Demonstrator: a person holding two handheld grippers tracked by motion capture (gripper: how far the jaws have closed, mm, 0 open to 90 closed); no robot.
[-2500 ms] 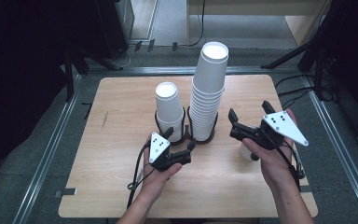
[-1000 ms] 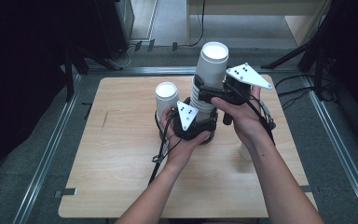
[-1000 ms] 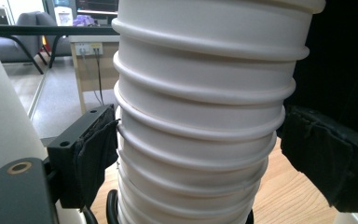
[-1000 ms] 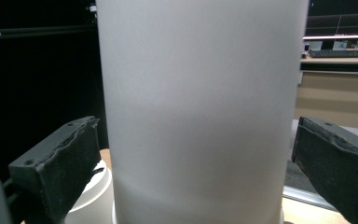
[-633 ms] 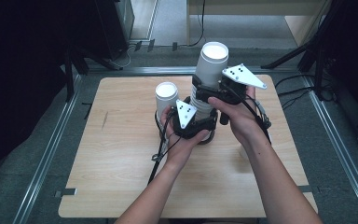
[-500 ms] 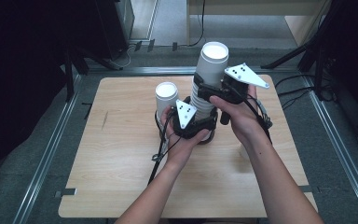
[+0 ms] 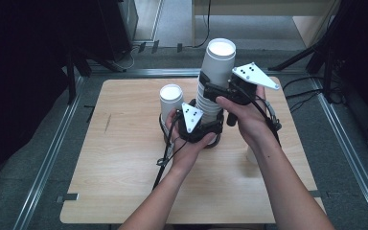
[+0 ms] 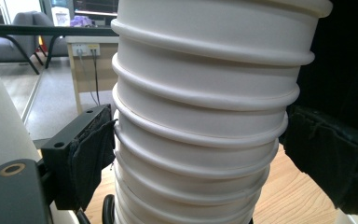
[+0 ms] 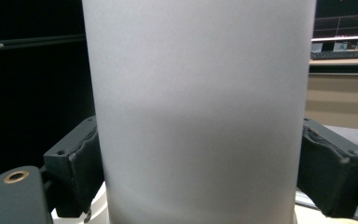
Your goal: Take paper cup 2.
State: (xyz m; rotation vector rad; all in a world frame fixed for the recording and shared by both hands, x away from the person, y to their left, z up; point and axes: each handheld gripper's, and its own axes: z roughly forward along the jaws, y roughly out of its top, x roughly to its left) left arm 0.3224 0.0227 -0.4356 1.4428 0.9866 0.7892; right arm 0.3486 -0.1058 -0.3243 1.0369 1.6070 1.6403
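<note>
A tall stack of white paper cups (image 7: 214,86) stands mid-table, its ribbed rims (image 8: 205,107) close up in the left gripper view. A shorter white cup stack (image 7: 171,99) stands just to its left. My left gripper (image 7: 210,128) is low at the tall stack's base, and both pads (image 8: 93,149) press on the rims, so it is shut on the stack. My right gripper (image 7: 212,92) is higher up. Its jaws have just been closing, with the smooth wall of the top cup (image 9: 200,107) between them, and both pads (image 9: 86,163) now touch it.
The wooden table (image 7: 124,182) has bare room at the front and left. The left gripper's cable (image 7: 164,160) trails over the table toward the front edge. Metal floor rails (image 7: 48,158) run beside the table, and black stands (image 7: 326,52) rise at the back right.
Both hands came in from the table's front to the tall stack, the left low and the right high. Over the last second neither hand has shifted.
</note>
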